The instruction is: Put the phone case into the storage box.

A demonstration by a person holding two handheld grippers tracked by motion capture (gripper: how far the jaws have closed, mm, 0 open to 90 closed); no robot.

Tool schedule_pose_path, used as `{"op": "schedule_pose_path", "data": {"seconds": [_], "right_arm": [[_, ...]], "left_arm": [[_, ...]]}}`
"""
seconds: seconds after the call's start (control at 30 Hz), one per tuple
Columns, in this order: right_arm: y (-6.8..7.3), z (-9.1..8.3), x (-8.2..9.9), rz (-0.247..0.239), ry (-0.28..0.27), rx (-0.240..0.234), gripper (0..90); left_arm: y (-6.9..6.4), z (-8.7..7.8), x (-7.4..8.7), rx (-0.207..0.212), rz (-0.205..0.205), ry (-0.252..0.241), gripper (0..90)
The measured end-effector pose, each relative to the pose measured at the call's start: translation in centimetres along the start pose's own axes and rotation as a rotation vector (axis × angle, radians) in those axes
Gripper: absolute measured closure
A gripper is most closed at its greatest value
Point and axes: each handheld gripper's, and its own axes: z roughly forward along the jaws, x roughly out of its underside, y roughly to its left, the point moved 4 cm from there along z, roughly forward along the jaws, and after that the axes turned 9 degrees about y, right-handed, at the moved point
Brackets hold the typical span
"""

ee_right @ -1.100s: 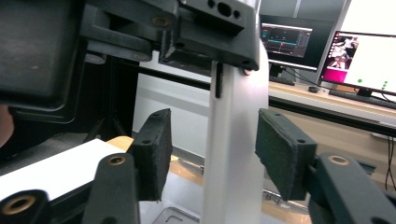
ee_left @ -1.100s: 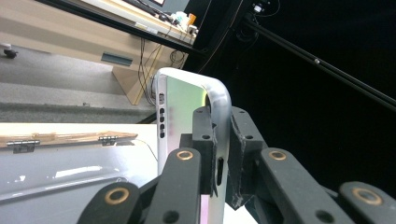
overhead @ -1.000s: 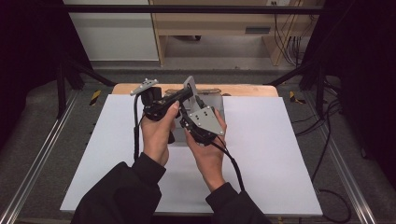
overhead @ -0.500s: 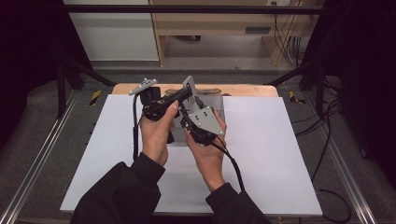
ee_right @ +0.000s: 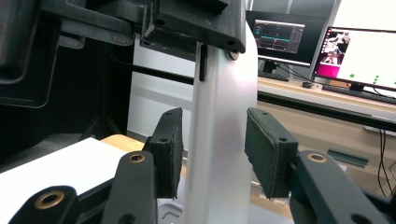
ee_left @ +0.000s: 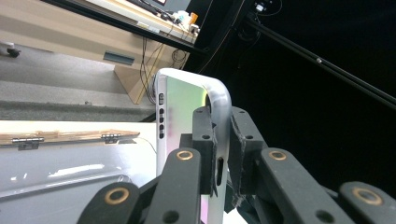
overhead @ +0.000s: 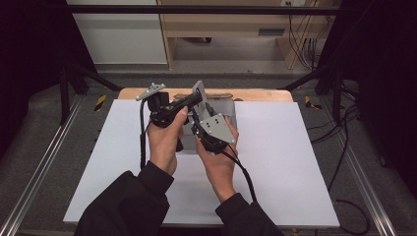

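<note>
Left tongs [ee_left: 219, 154]: clenched on the thin edge of a silver tablet [ee_left: 184, 112], one pad on each face, near its rounded corner.
Right tongs [ee_right: 212, 154]: jaws had just been closing, the tablet's [ee_right: 219, 140] edge standing between them; a gap remained at each pad, so no grip yet.
Tablet: held clear of the desk, edge-on to both gripper views; side buttons lay along its rim in the left gripper view. In the high view it [overhead: 198, 92] rose tilted above the two hands, at about 12 o'clock from them.
Left tongs, high view [overhead: 189, 102]: pointed toward 2 o'clock, carried in the person's left hand [overhead: 164, 140].
Right tongs, high view [overhead: 199, 115]: sat just beside the left, toward 4 o'clock of it, in the right hand [overhead: 219, 160]; grey plate uppermost.
Desk [overhead: 295, 162]: white top; hands were over its middle, toward the far edge.
Wooden board [overhead: 260, 94]: along the far edge, at 12 o'clock.
Monitors [ee_right: 322, 46]: lit, behind the tablet in the right gripper view.
</note>
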Motion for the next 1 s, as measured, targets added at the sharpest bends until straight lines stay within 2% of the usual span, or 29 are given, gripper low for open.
{"op": "schedule_pose_path", "data": {"seconds": [0.57, 1.0], "right_arm": [[0.05, 0.00, 0.05, -0.001, -0.002, 0.006, 61.1], [0.09, 0.02, 0.18, -0.012, 0.000, 0.019, 63.6]], "left_arm": [[0.14, 0.02, 0.29, 0.004, -0.018, 0.002, 82.2], [0.14, 0.04, 0.45, -0.006, -0.009, 0.009, 82.2]]}}
